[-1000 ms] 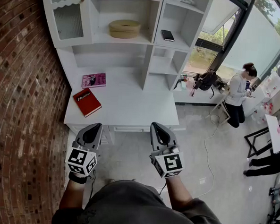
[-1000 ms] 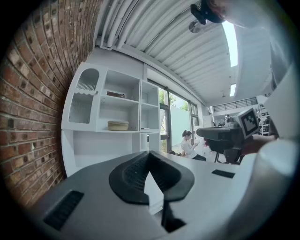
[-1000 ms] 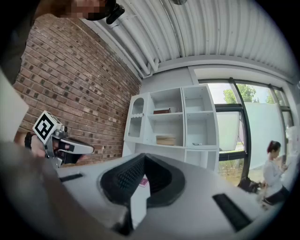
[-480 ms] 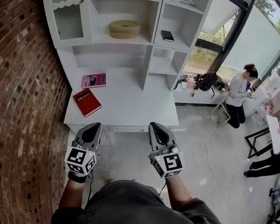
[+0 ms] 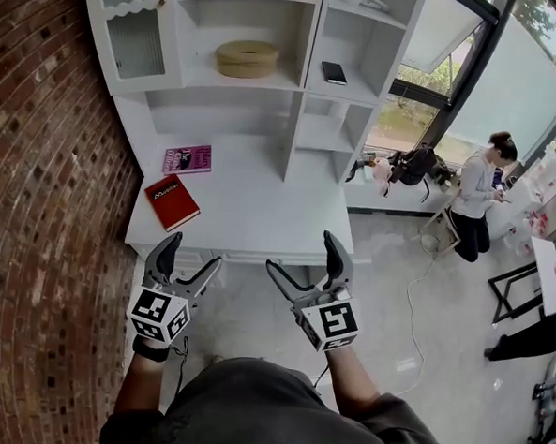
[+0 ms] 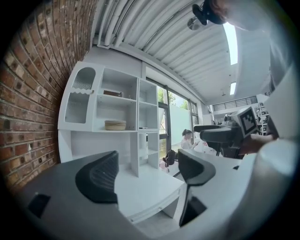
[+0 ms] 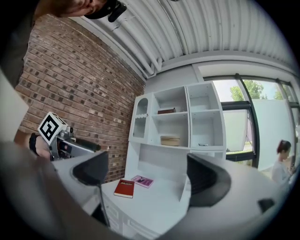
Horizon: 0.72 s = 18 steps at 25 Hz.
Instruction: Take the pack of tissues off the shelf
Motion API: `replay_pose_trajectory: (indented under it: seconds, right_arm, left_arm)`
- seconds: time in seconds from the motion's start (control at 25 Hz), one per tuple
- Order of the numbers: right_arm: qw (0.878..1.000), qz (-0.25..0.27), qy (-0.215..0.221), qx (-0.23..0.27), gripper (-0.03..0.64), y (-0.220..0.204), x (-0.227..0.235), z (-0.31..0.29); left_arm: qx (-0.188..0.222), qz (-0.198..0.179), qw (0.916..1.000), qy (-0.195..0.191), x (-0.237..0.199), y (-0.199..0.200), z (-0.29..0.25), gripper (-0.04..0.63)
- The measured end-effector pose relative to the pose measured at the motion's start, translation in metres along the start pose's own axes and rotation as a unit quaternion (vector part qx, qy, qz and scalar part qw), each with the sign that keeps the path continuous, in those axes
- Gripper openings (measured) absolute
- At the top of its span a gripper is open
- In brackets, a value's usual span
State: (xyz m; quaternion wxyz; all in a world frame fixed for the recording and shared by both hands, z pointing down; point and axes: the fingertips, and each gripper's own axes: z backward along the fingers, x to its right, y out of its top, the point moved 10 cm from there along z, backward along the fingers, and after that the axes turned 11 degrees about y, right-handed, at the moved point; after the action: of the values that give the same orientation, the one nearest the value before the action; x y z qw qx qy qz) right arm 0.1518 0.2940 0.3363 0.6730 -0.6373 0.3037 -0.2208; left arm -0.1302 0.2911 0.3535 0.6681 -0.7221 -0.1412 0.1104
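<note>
The pack of tissues [image 5: 370, 1] is, as far as we are making out, the small pale item lying in the upper right compartment of the shelf [image 5: 303, 49]. It is too small and too white against white for us to be sure.

The shelf is standing against the brick wall on the back of the desk [image 5: 251, 205], and we are standing in front of the desk's near edge, well apart from that compartment. On the middle board a round tan box [image 5: 248, 57] is sitting. A red book [image 5: 173, 202] and a pink magazine [image 5: 187, 158] are lying on the desk's left side, and a small black item [image 5: 333, 71] is lying in the compartment below the pale one.

We are holding the left gripper [image 5: 195, 251] and the right gripper [image 5: 300, 251] level over the desk's front edge. The jaws of both have just been opening and are standing wide apart with nothing between them.

We are judging the reach as the step in hand. The right gripper is on the nearer side, so we are favouring it. It needs lifting high and entering the compartment level, clear of the divider walls. A soft pack crushes easily, so we are planning a light squeeze across its narrow side and a straight pull outward.
</note>
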Motion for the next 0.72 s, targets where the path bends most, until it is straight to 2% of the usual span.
replay_pose_trajectory:
  seconds: [0.04, 0.12, 0.44, 0.72]
  right_arm:
    - [1.0, 0.003, -0.004, 0.002, 0.533, 0.0, 0.002, 0.001]
    - [1.0, 0.005, -0.004, 0.003, 0.573, -0.003, 0.005, 0.003]
    - [1.0, -0.005, 0.017, 0.002, 0.574, -0.016, 0.022, 0.006]
    - [0.999, -0.016, 0.027, 0.007, 0.572, -0.024, 0.039, -0.019]
  left_arm:
    - [0.0, -0.001, 1.0, 0.001, 0.001, 0.0, -0.002, 0.415]
    - [-0.001, -0.003, 1.0, -0.002, 0.005, 0.001, -0.006, 0.451]
    - [-0.013, -0.009, 0.9999, 0.003, 0.022, 0.0, -0.02, 0.453]
    - [-0.022, -0.007, 0.9997, 0.012, 0.009, -0.004, -0.044, 0.453]
